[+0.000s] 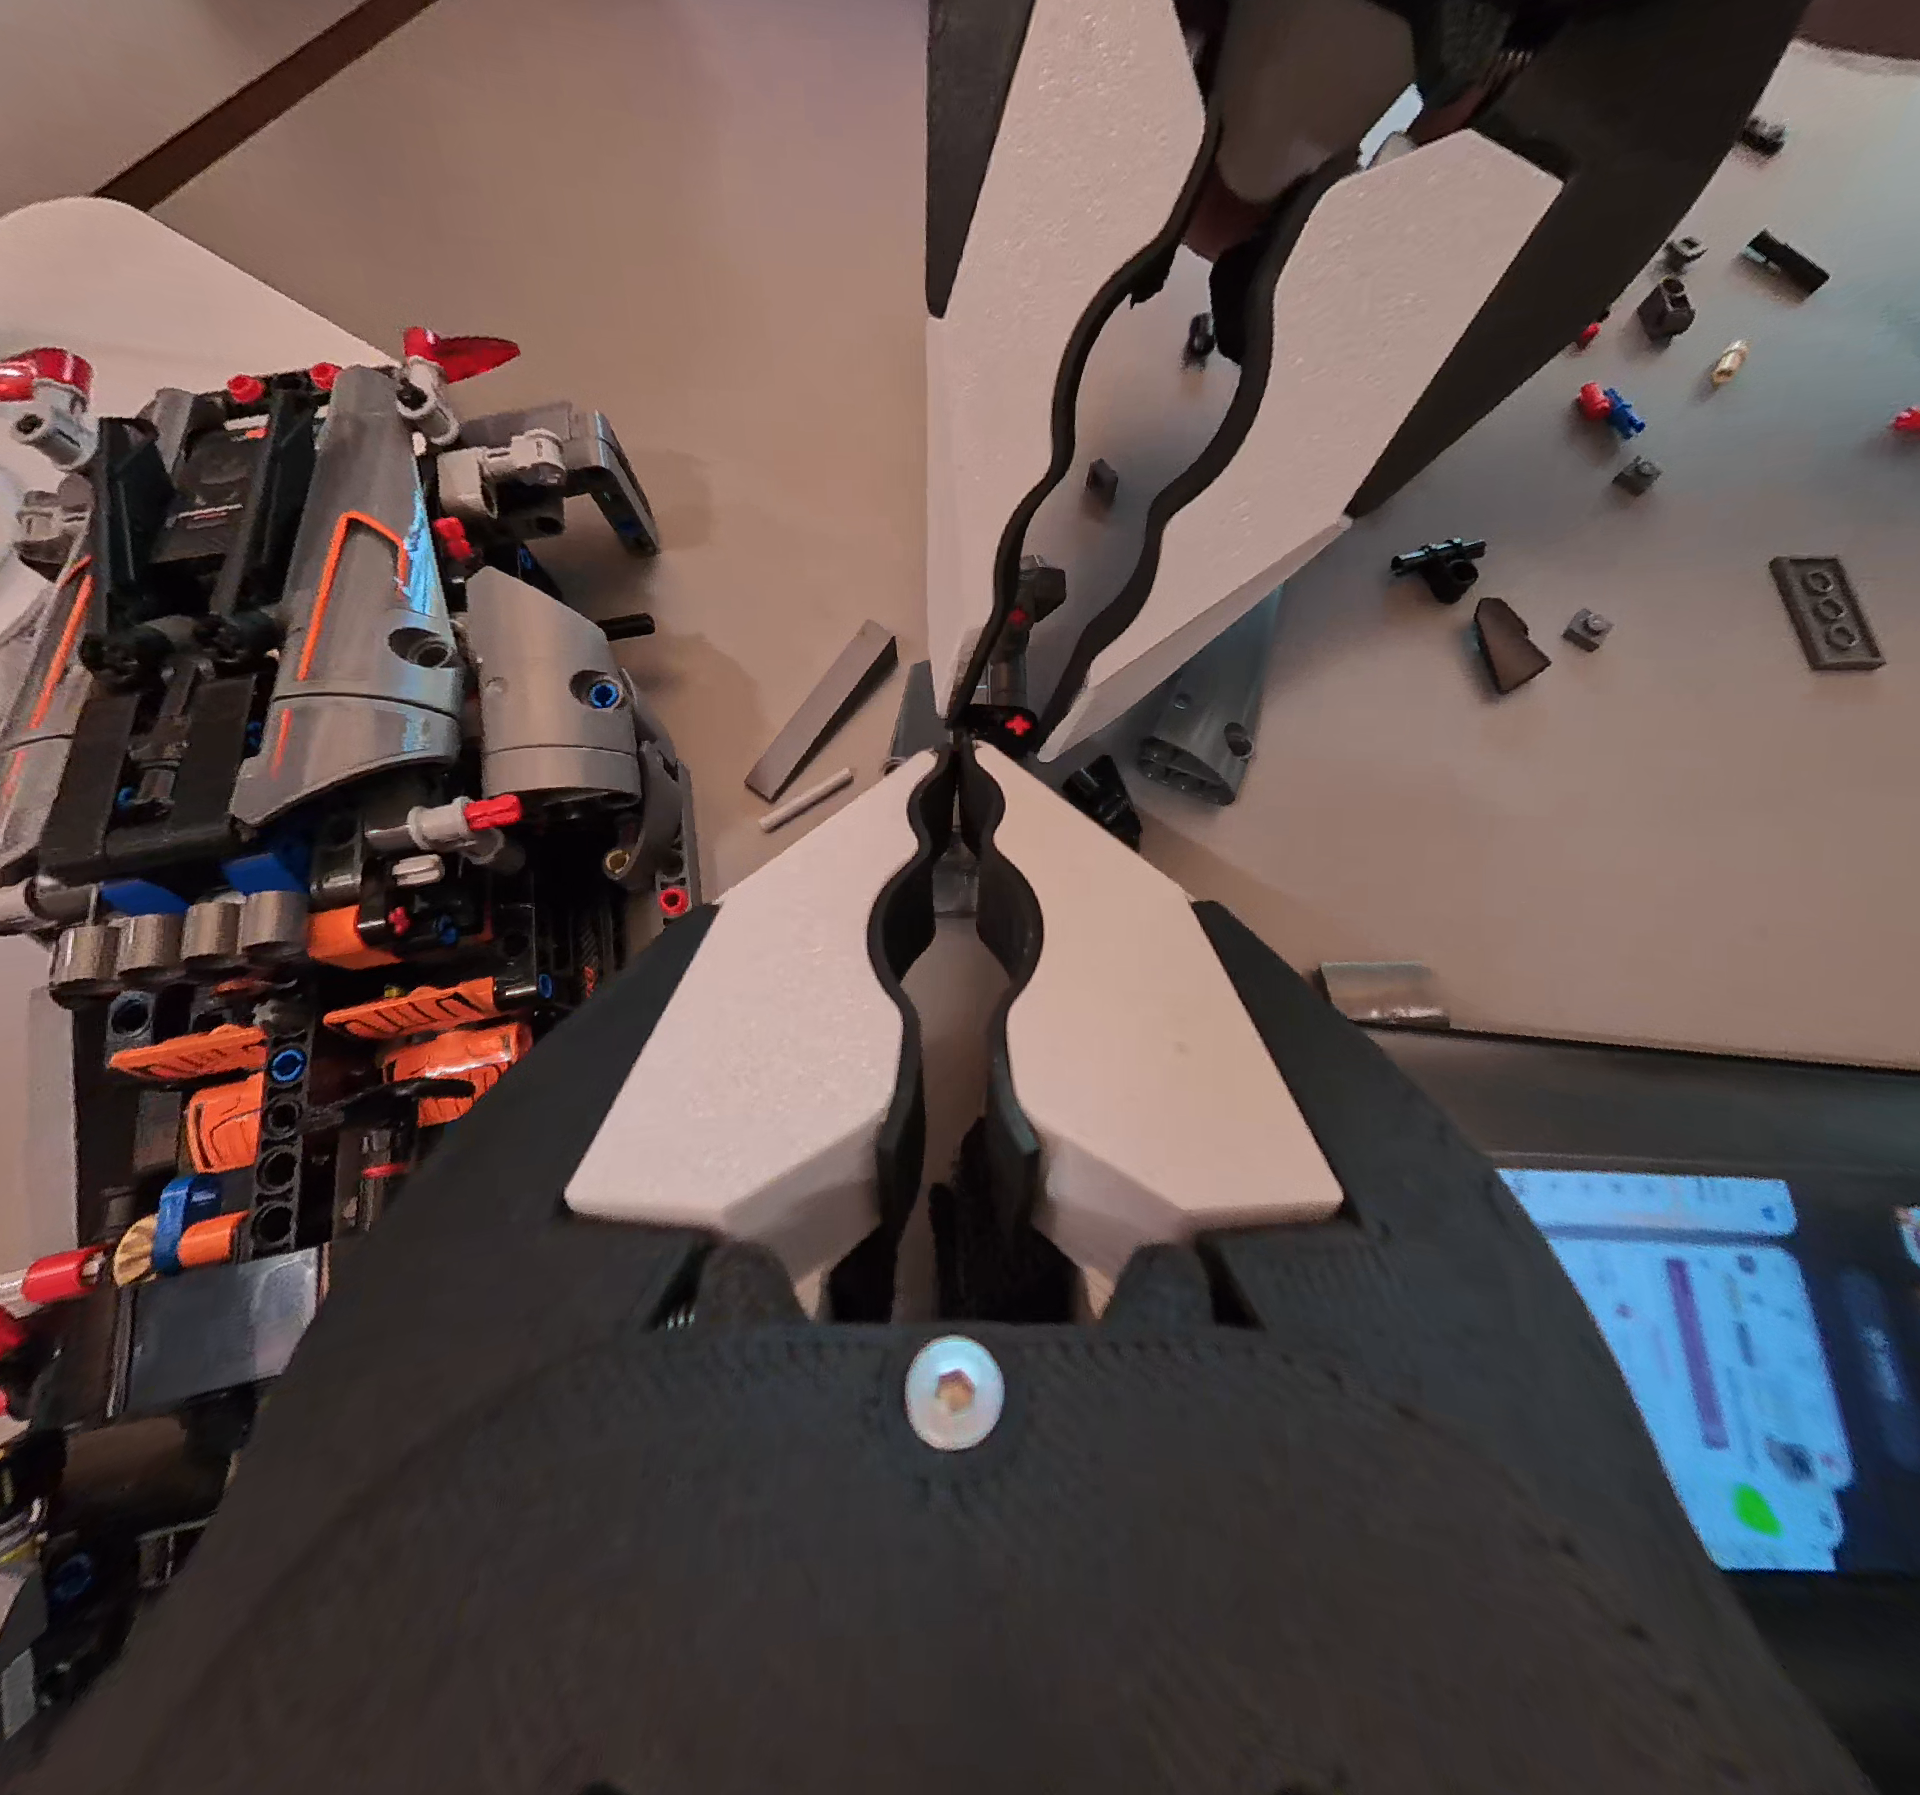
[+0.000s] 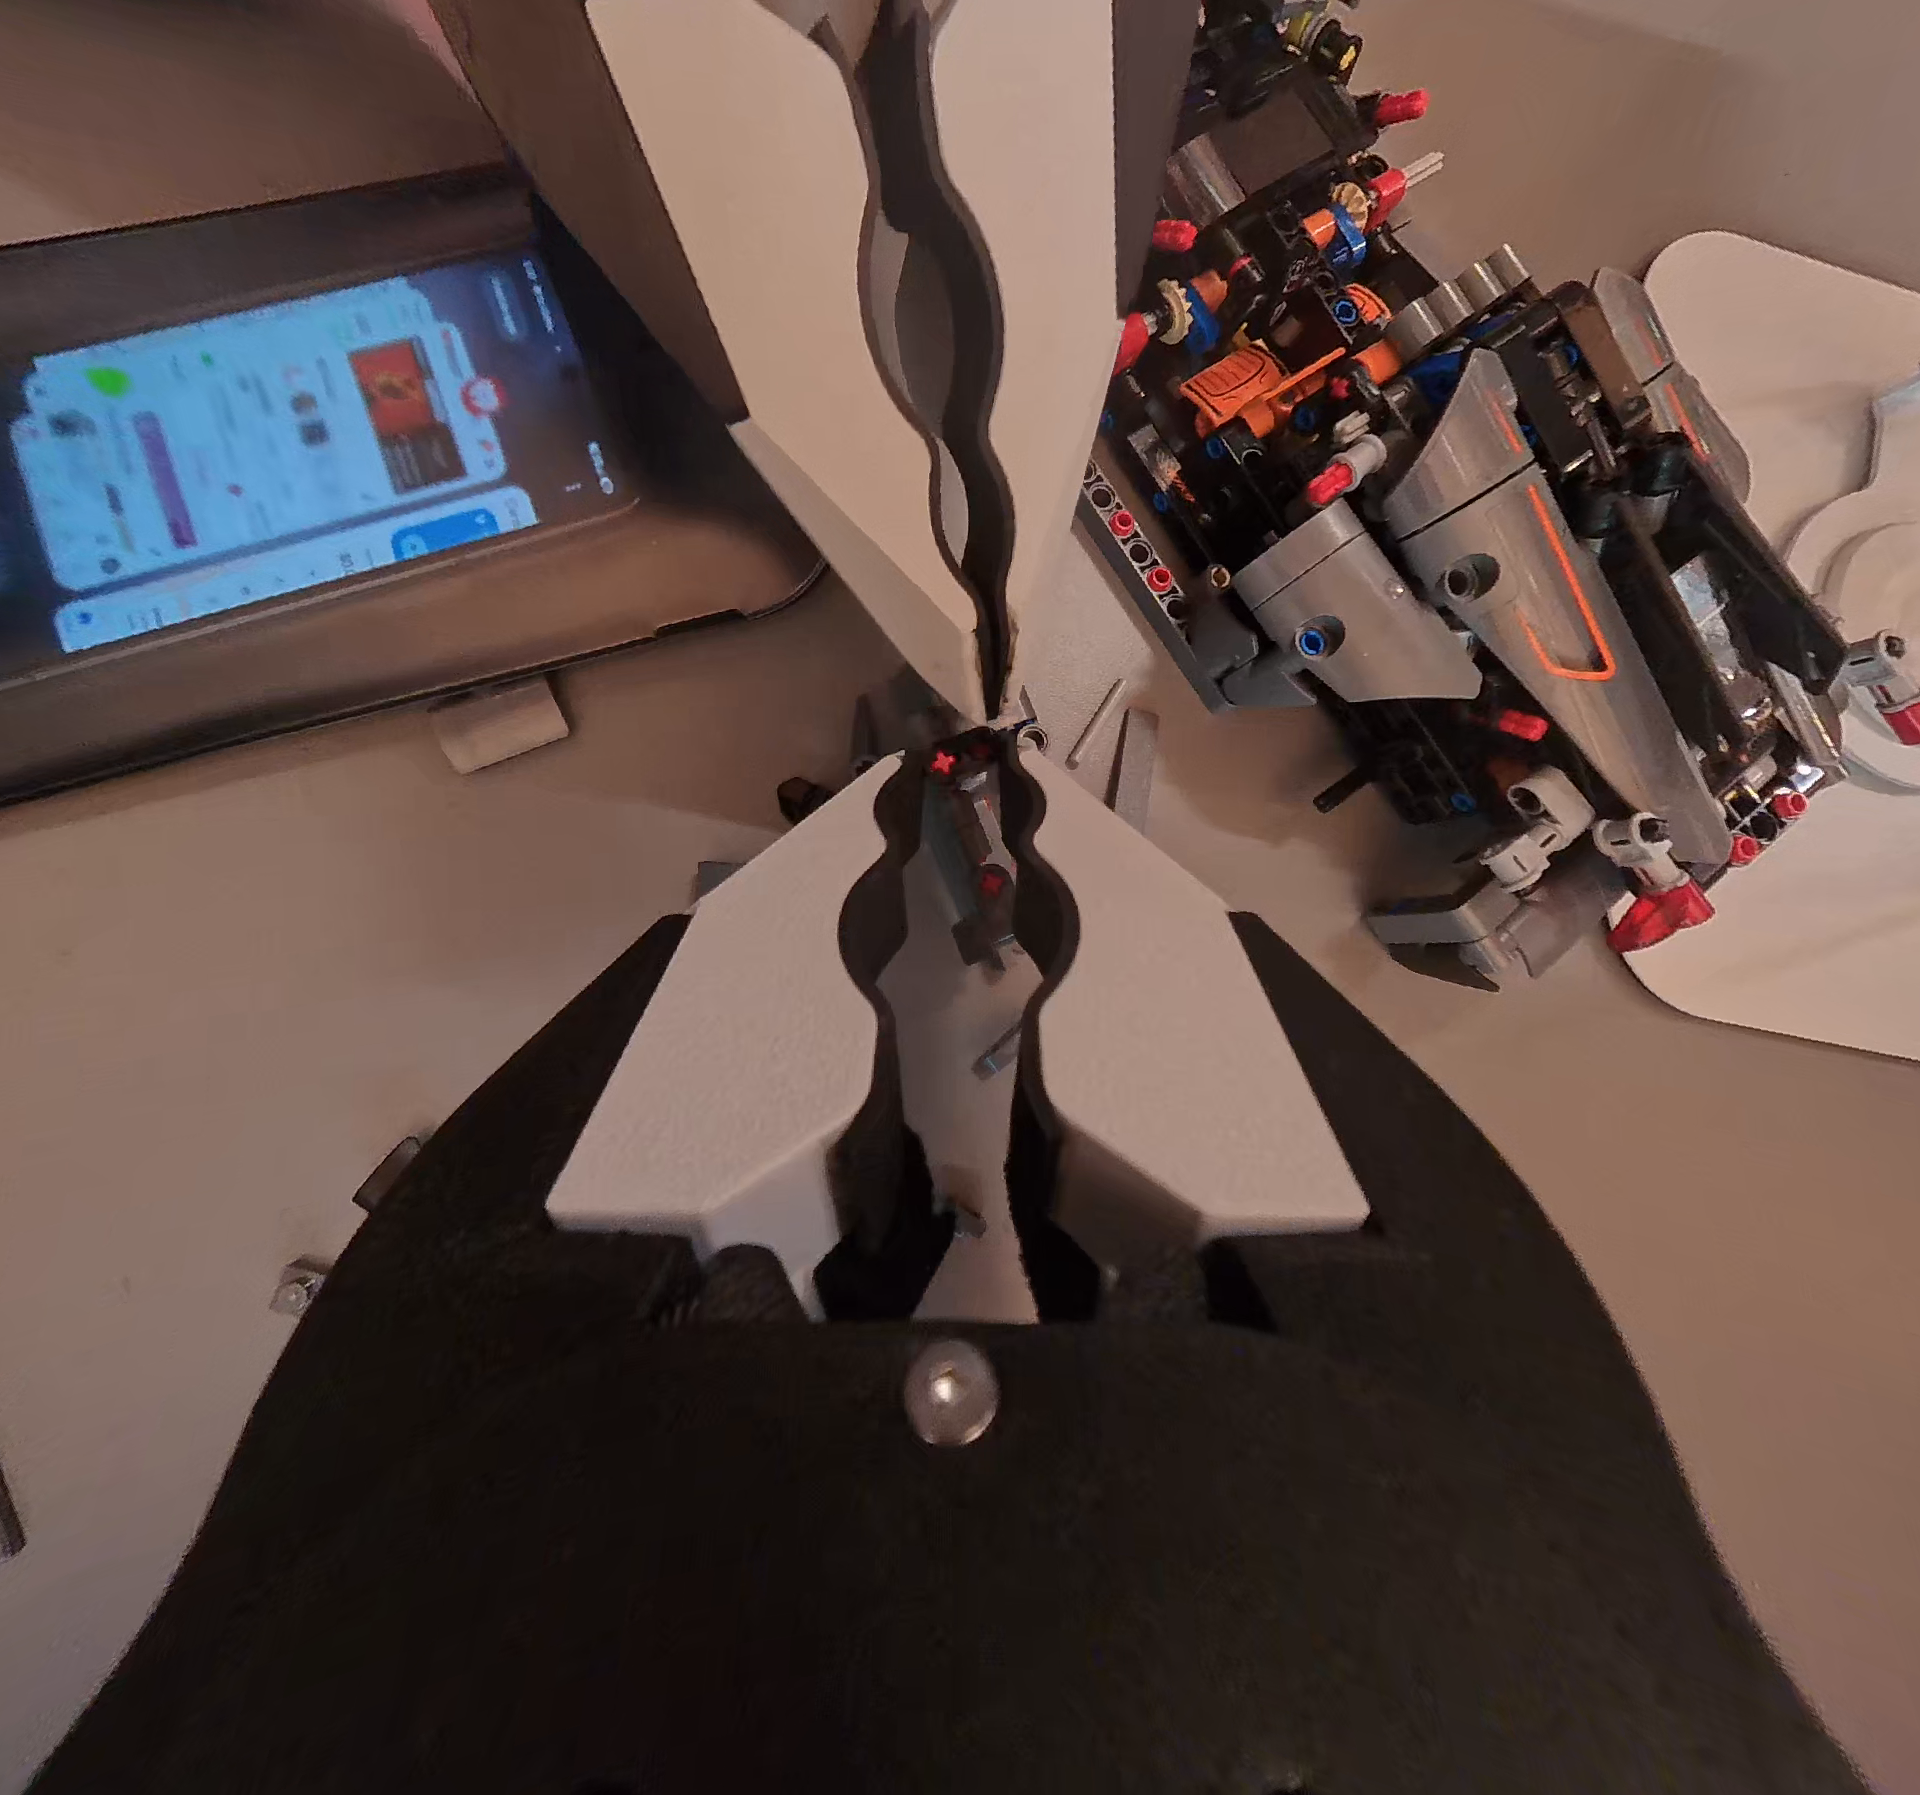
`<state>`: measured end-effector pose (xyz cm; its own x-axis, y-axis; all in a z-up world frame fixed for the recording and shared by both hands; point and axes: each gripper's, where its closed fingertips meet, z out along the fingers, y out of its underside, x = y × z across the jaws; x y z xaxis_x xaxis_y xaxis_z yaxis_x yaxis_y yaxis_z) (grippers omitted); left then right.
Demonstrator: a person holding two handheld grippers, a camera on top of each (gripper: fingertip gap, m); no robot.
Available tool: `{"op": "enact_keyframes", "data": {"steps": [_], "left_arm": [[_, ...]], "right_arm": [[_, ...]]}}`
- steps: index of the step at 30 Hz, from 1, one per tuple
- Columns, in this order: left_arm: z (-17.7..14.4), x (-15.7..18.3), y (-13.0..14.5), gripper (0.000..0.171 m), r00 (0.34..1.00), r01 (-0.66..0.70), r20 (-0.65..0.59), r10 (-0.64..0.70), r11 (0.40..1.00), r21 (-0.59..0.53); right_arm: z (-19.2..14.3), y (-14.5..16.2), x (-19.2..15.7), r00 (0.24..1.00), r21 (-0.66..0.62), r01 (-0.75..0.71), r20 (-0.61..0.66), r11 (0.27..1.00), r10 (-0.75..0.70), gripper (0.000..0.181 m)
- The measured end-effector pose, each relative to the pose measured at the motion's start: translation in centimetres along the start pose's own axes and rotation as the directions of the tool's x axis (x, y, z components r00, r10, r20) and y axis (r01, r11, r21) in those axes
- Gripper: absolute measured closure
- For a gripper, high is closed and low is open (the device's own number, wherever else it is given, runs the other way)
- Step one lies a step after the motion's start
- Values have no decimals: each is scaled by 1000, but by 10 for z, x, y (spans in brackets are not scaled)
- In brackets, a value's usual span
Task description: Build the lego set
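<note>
My right gripper (image 2: 961, 758) is shut on a small black and grey lego piece with red pins (image 2: 971, 841), which lies lengthwise between its fingers above the table. My left gripper (image 1: 954, 748) is shut, and its tips touch the front end of that piece (image 1: 1006, 722). I cannot tell whether anything sits between its pads. The two grippers meet tip to tip: the right one (image 1: 982, 706) comes down from the top of the left wrist view, and the left one (image 2: 997, 691) from the top of the right wrist view. The large grey, black and orange lego model (image 1: 312, 654) (image 2: 1507, 550) lies beside them.
Loose pieces are scattered on the table: a grey wedge (image 1: 821, 706), a dark grey plate (image 1: 1823, 613) and small black, red and blue parts (image 1: 1439, 566). A lit screen in a dark tray (image 1: 1704, 1382) (image 2: 291, 457) is nearby. A white board (image 2: 1766, 343) lies under the model. The tips of both grippers are at nearly the same place.
</note>
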<state>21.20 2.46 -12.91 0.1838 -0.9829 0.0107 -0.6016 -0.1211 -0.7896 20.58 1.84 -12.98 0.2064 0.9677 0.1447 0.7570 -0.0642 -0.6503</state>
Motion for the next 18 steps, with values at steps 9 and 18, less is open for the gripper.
{"op": "enact_keyframes", "data": {"steps": [9, 18], "left_arm": [[-1, 1, -7, 171, 996, 76, -51, -74, 995, 56], [1, -1, -6, 171, 992, 111, -58, -108, 992, 57]], "right_arm": [[1, -1, 0, 1000, 0, -13, 4, 1000, 13, 169], [2, -1, 0, 998, -11, -53, 19, 999, 54, 169]]}}
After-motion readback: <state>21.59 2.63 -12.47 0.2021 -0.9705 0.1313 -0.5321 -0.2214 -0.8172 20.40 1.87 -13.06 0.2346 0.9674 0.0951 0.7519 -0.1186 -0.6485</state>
